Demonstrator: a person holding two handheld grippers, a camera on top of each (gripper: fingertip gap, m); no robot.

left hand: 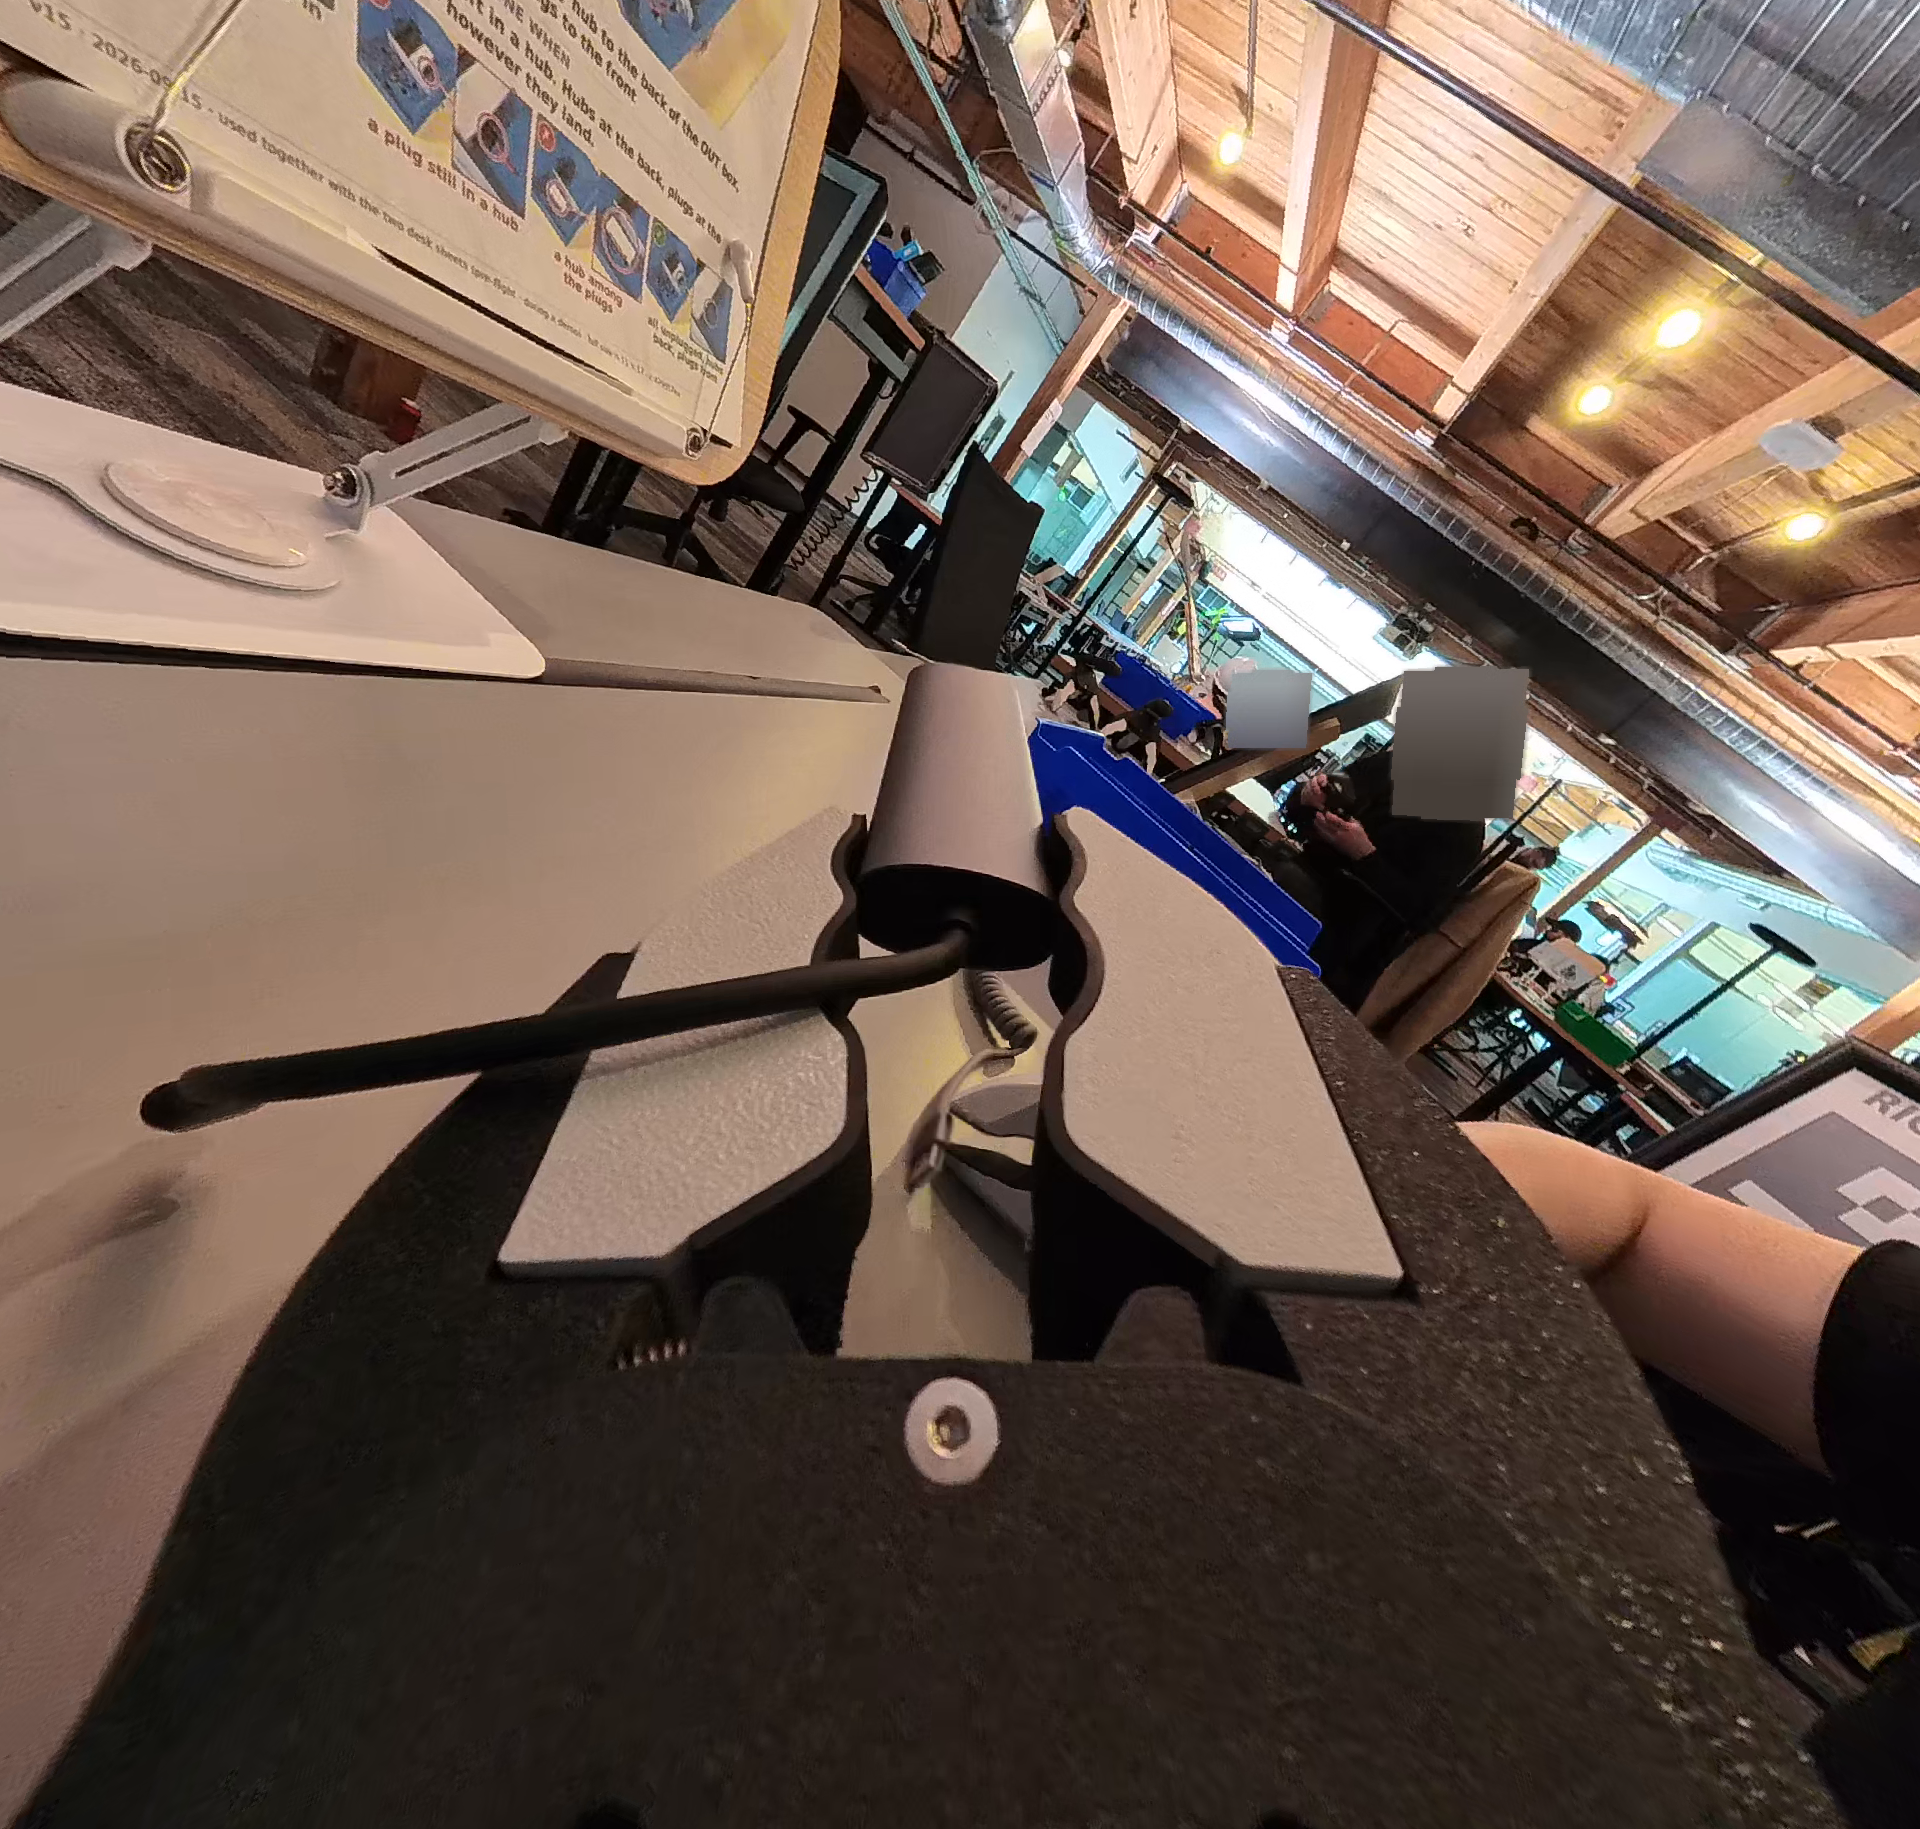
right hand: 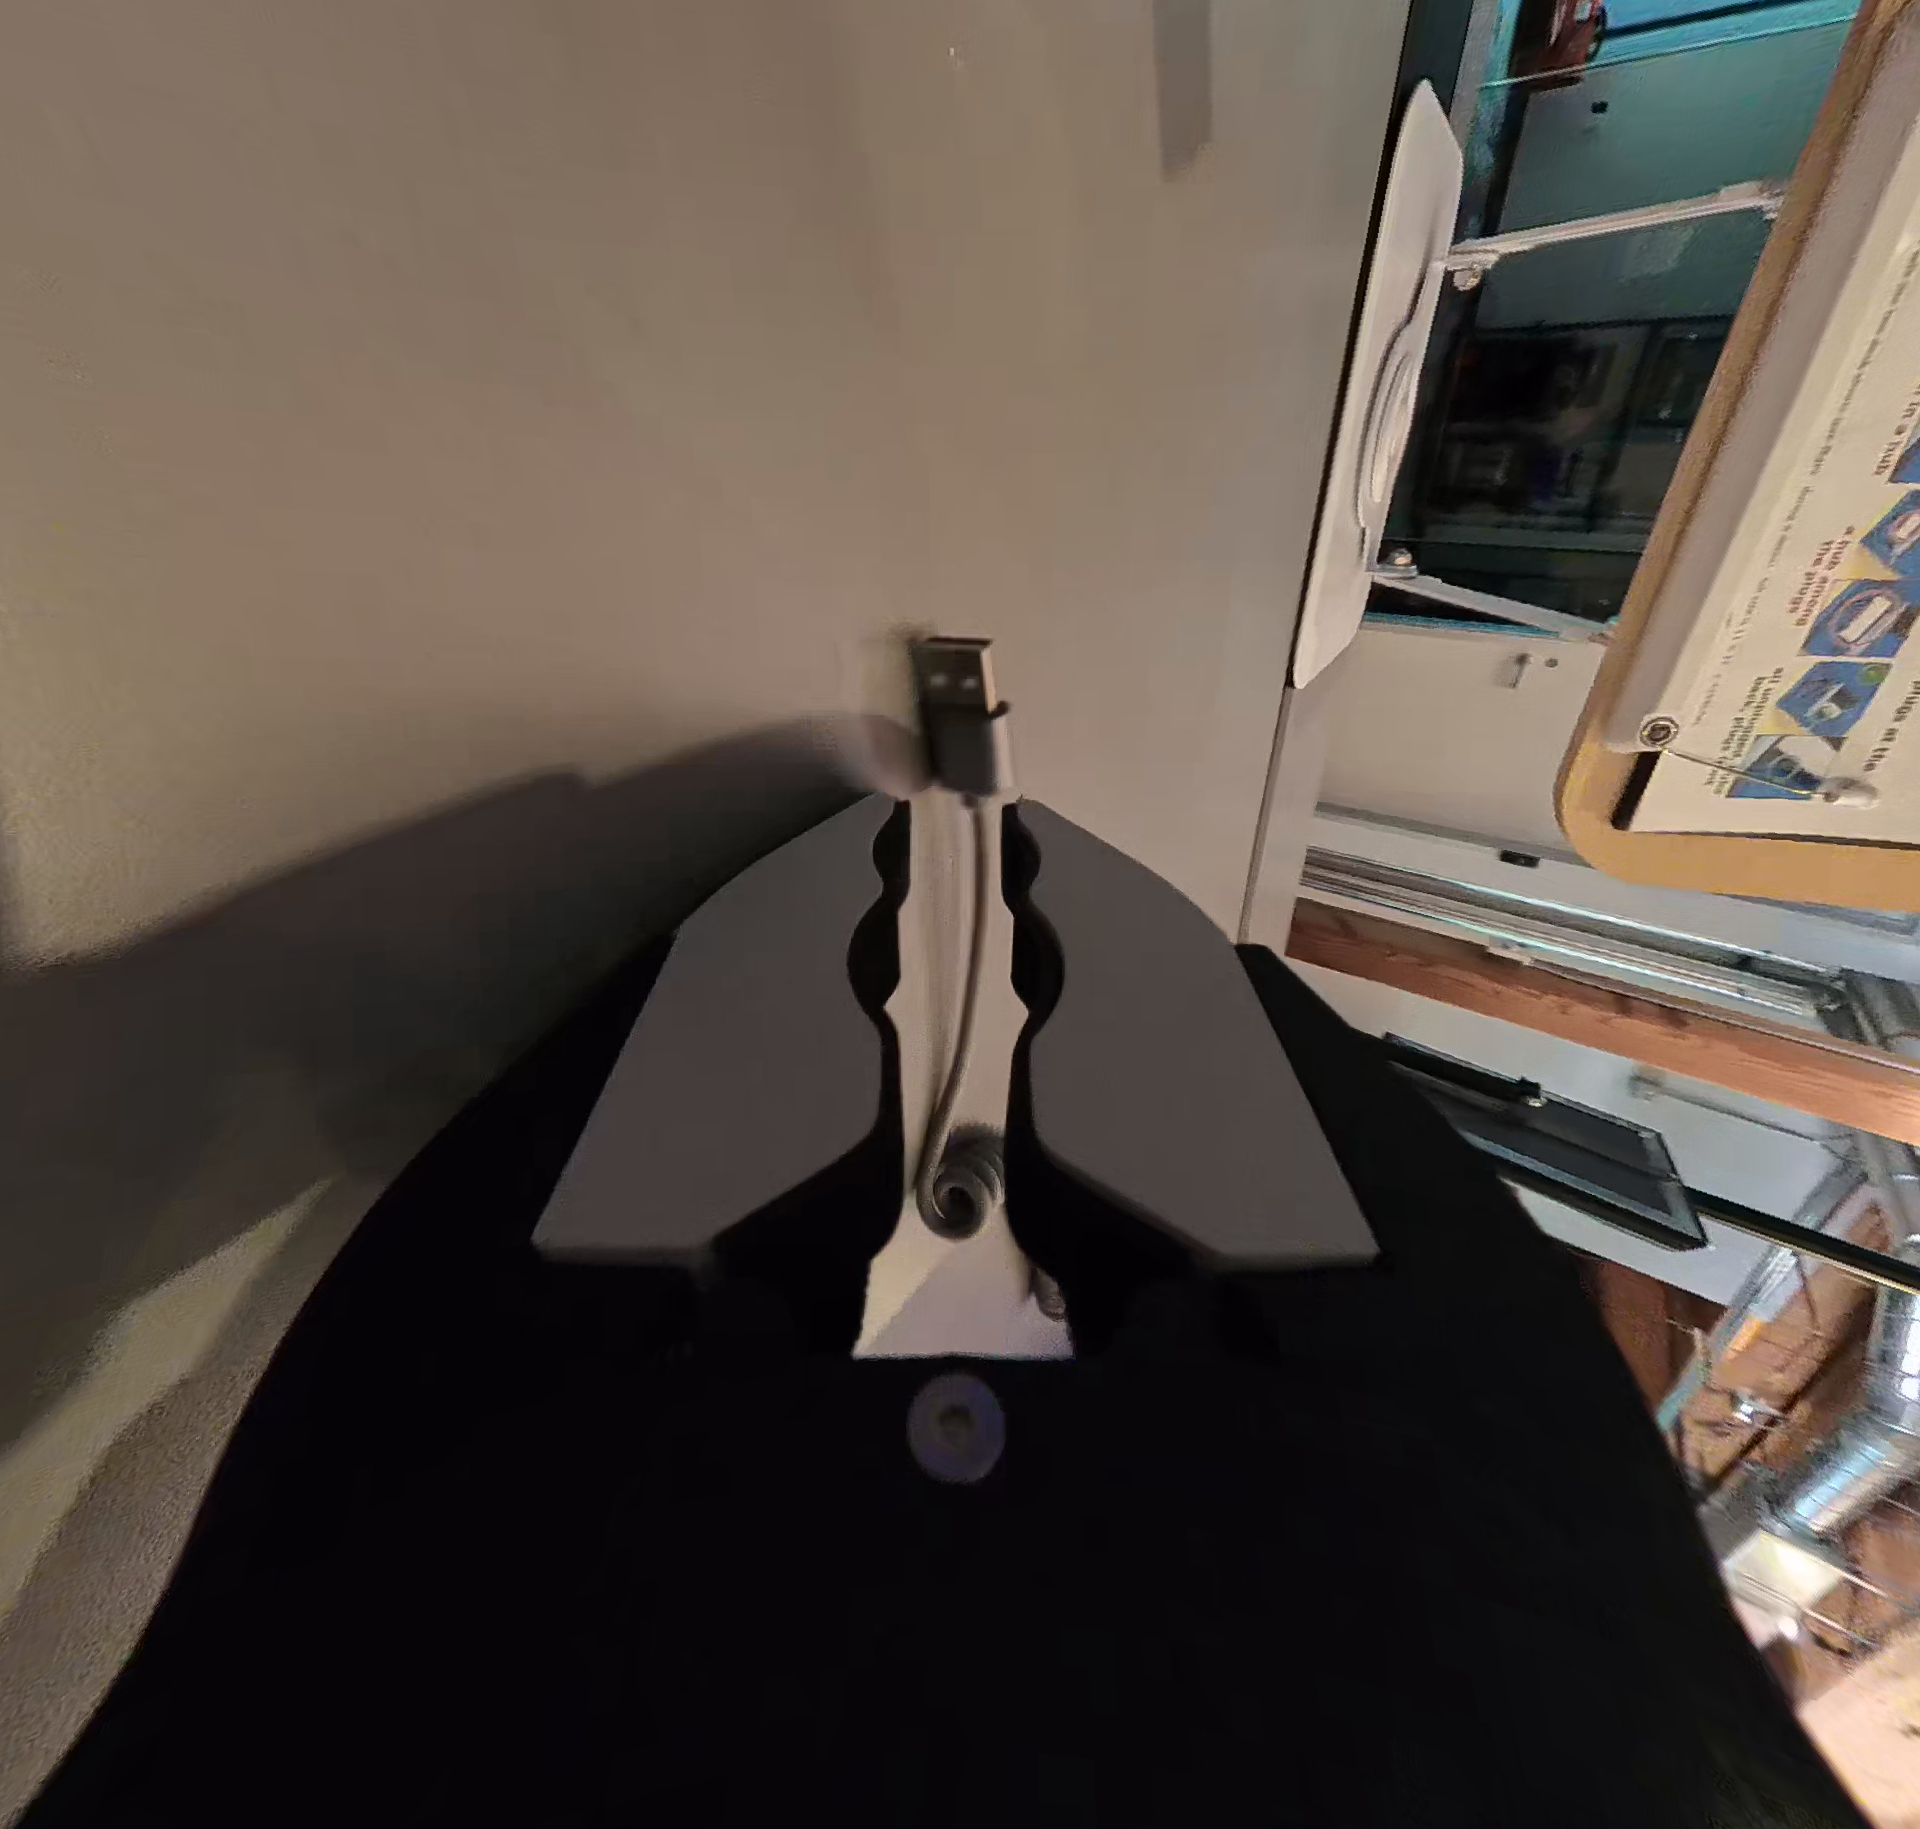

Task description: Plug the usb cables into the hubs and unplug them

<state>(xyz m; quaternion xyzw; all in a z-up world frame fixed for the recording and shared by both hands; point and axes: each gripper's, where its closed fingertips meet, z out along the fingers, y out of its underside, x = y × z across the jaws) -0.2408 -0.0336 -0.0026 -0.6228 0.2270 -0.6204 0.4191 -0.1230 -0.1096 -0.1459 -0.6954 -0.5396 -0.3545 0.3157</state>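
Observation:
In the left wrist view my left gripper [left hand: 958,860] is shut on a grey USB hub [left hand: 951,771], held off the grey table [left hand: 364,844]. The hub's black cable [left hand: 520,1041] runs out to the left over the left finger. A grey coiled cable [left hand: 1003,1016] shows below through the gap between the fingers. In the right wrist view my right gripper [right hand: 958,811] is shut on the rear of a grey USB-A plug [right hand: 958,704]. The metal end sticks out past the fingertips above the table [right hand: 520,325]. Its coiled cable [right hand: 961,1192] hangs back between the fingers. The hub is not in the right wrist view.
A blue bin [left hand: 1164,834] stands just beyond the hub. An instruction board [left hand: 499,117] on a white stand base [left hand: 260,574] is at the table's far side, also in the right wrist view [right hand: 1766,491]. A person's hand [left hand: 1662,1291] is at the right. People stand in the background. Some 20 cm of space lies between my two pairs of fingers.

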